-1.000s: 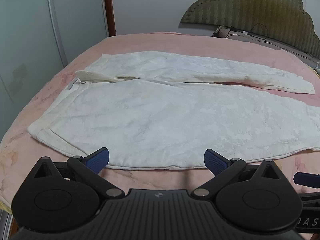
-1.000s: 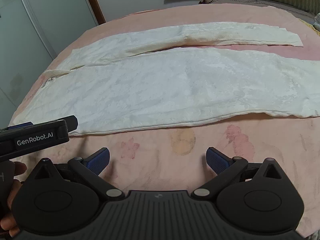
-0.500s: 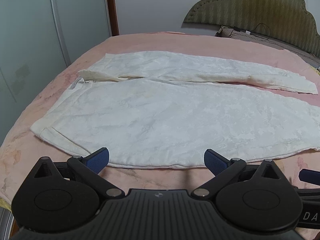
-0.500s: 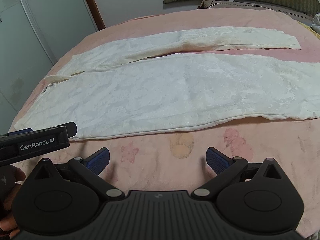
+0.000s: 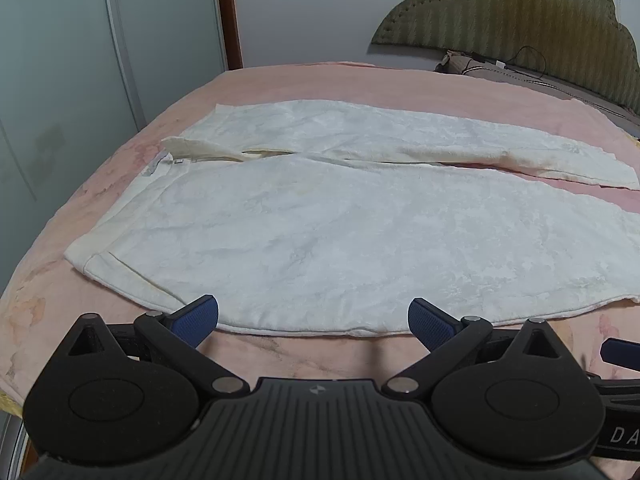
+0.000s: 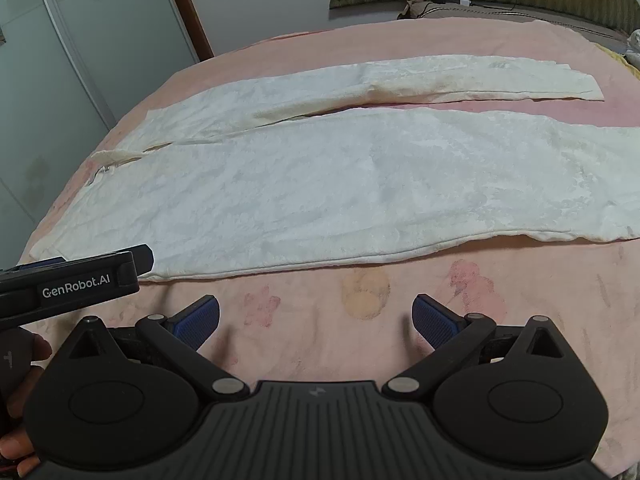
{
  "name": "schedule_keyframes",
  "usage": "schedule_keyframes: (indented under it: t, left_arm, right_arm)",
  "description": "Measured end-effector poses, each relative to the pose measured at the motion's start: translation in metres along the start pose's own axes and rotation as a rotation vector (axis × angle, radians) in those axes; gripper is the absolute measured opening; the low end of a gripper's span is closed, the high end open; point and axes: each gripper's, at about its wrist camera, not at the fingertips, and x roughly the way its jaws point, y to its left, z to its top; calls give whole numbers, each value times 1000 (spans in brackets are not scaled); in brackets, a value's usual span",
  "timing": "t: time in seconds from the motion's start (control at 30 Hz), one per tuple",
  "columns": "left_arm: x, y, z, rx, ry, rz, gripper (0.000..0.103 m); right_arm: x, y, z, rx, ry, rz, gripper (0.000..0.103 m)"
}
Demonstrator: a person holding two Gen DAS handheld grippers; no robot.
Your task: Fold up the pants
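White pants (image 5: pixel 340 232) lie flat and spread out on a pink bed, waistband at the left, both legs running to the right; they also show in the right wrist view (image 6: pixel 340 184). My left gripper (image 5: pixel 313 316) is open and empty, just above the near hem edge of the near leg. My right gripper (image 6: pixel 316 314) is open and empty over bare bedspread, a little short of the pants' near edge. The left gripper's body (image 6: pixel 76 280) shows at the left of the right wrist view.
The pink bedspread (image 6: pixel 360 300) has faded flower prints. A green padded headboard (image 5: pixel 520 8) and a pillow with a cable (image 5: pixel 480 66) are at the far right. Pale wardrobe doors (image 5: pixel 100 60) stand past the bed's left edge.
Both grippers have drifted slightly; the view of the pants has shifted a little. Both stay open and empty. The pants have not moved.
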Motion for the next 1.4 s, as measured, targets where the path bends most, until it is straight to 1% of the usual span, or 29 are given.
schedule_keyframes:
  t: [1.0, 1.13, 1.2, 1.3, 1.33, 1.4]
  left_arm:
    - [2, 1, -1, 21, 15, -6, 103]
    - [2, -2, 0, 33, 2, -10, 103]
    - [1, -1, 3, 43, -20, -12, 103]
    - [3, 1, 11, 70, -55, 8, 103]
    - [5, 4, 15, 72, -60, 17, 103]
    - [9, 8, 27, 66, -65, 36, 103]
  right_arm:
    - [-1, 0, 1, -15, -11, 35, 103]
    - [-1, 0, 4, -20, -16, 40, 103]
    - [-5, 1, 11, -40, -43, 51, 103]
    - [-9, 4, 37, -94, -131, 95, 103]
    - [-7, 7, 49, -133, -158, 113, 103]
    - [4, 14, 67, -215, -167, 130, 103]
